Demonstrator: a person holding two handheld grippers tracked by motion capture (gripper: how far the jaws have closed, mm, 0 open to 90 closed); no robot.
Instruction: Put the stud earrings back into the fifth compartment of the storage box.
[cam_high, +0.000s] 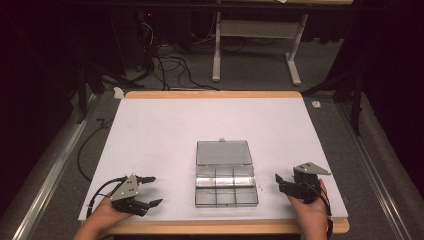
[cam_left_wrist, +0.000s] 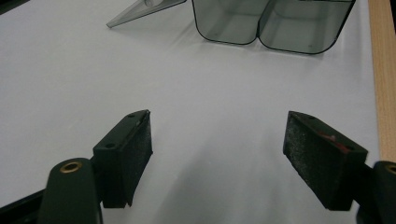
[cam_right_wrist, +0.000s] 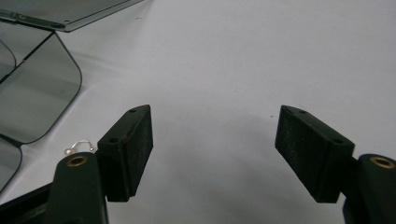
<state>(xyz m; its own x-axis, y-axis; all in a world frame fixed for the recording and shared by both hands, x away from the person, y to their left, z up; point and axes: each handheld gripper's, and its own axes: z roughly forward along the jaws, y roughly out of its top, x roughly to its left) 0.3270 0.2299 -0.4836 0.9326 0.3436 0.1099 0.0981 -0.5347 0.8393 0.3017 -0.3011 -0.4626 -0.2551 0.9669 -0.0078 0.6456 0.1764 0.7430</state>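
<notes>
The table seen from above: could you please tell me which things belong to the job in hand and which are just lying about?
Belonging to the job:
- clear compartment box, lid open
- small metal hook beside the box
- left gripper, open
- right gripper, open

Just lying about:
- cables on the floor beyond the table
- white table frame behind
- white scrap on the floor

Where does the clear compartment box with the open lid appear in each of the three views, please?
High view: the compartment box lies at centre front of the white table, lid folded back away from the person.
Left gripper view: its rounded compartments run along the top edge, beyond the open fingers.
Right gripper view: it sits at the left edge, lid at top left.
Shared landmark: the flat open lid, at top left in both gripper views.
</notes>
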